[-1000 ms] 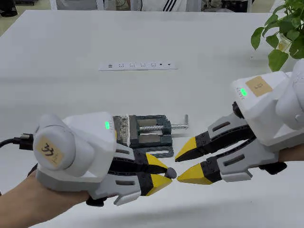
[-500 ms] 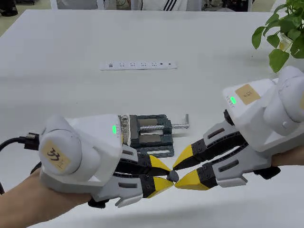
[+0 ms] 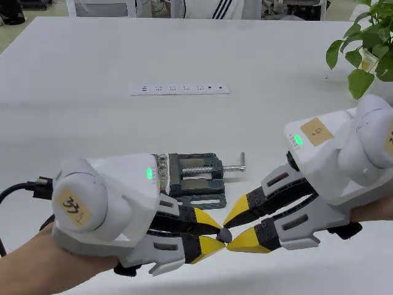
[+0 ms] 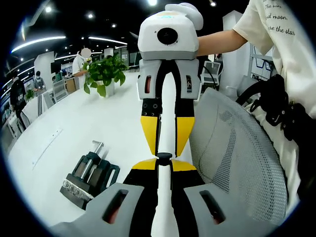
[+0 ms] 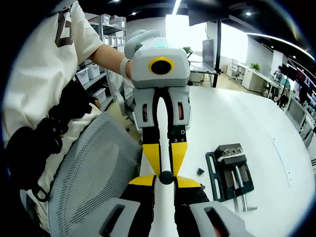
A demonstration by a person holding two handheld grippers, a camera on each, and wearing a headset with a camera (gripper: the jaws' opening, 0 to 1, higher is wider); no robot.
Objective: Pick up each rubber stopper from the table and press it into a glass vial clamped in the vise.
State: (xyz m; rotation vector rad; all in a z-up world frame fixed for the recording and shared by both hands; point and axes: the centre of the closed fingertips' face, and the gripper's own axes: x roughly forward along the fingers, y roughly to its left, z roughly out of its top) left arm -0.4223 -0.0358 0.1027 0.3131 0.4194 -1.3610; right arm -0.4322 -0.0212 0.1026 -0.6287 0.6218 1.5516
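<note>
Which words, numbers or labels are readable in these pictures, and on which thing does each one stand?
"33", then an unclear mark: round-end sticker of the left gripper.
"moon." and "the future", print cut off: person's white shirt.
Top sticker of the right gripper: one handwritten sign, unreadable.
Power strip: markings too small to read.

Bright overhead light, soft shadows, fisheye-warped edges.

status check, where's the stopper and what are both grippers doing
Left gripper shut on rubber stopper. Right gripper open, tips either side of that stopper. Vise on the table beyond, nothing in the way.
</note>
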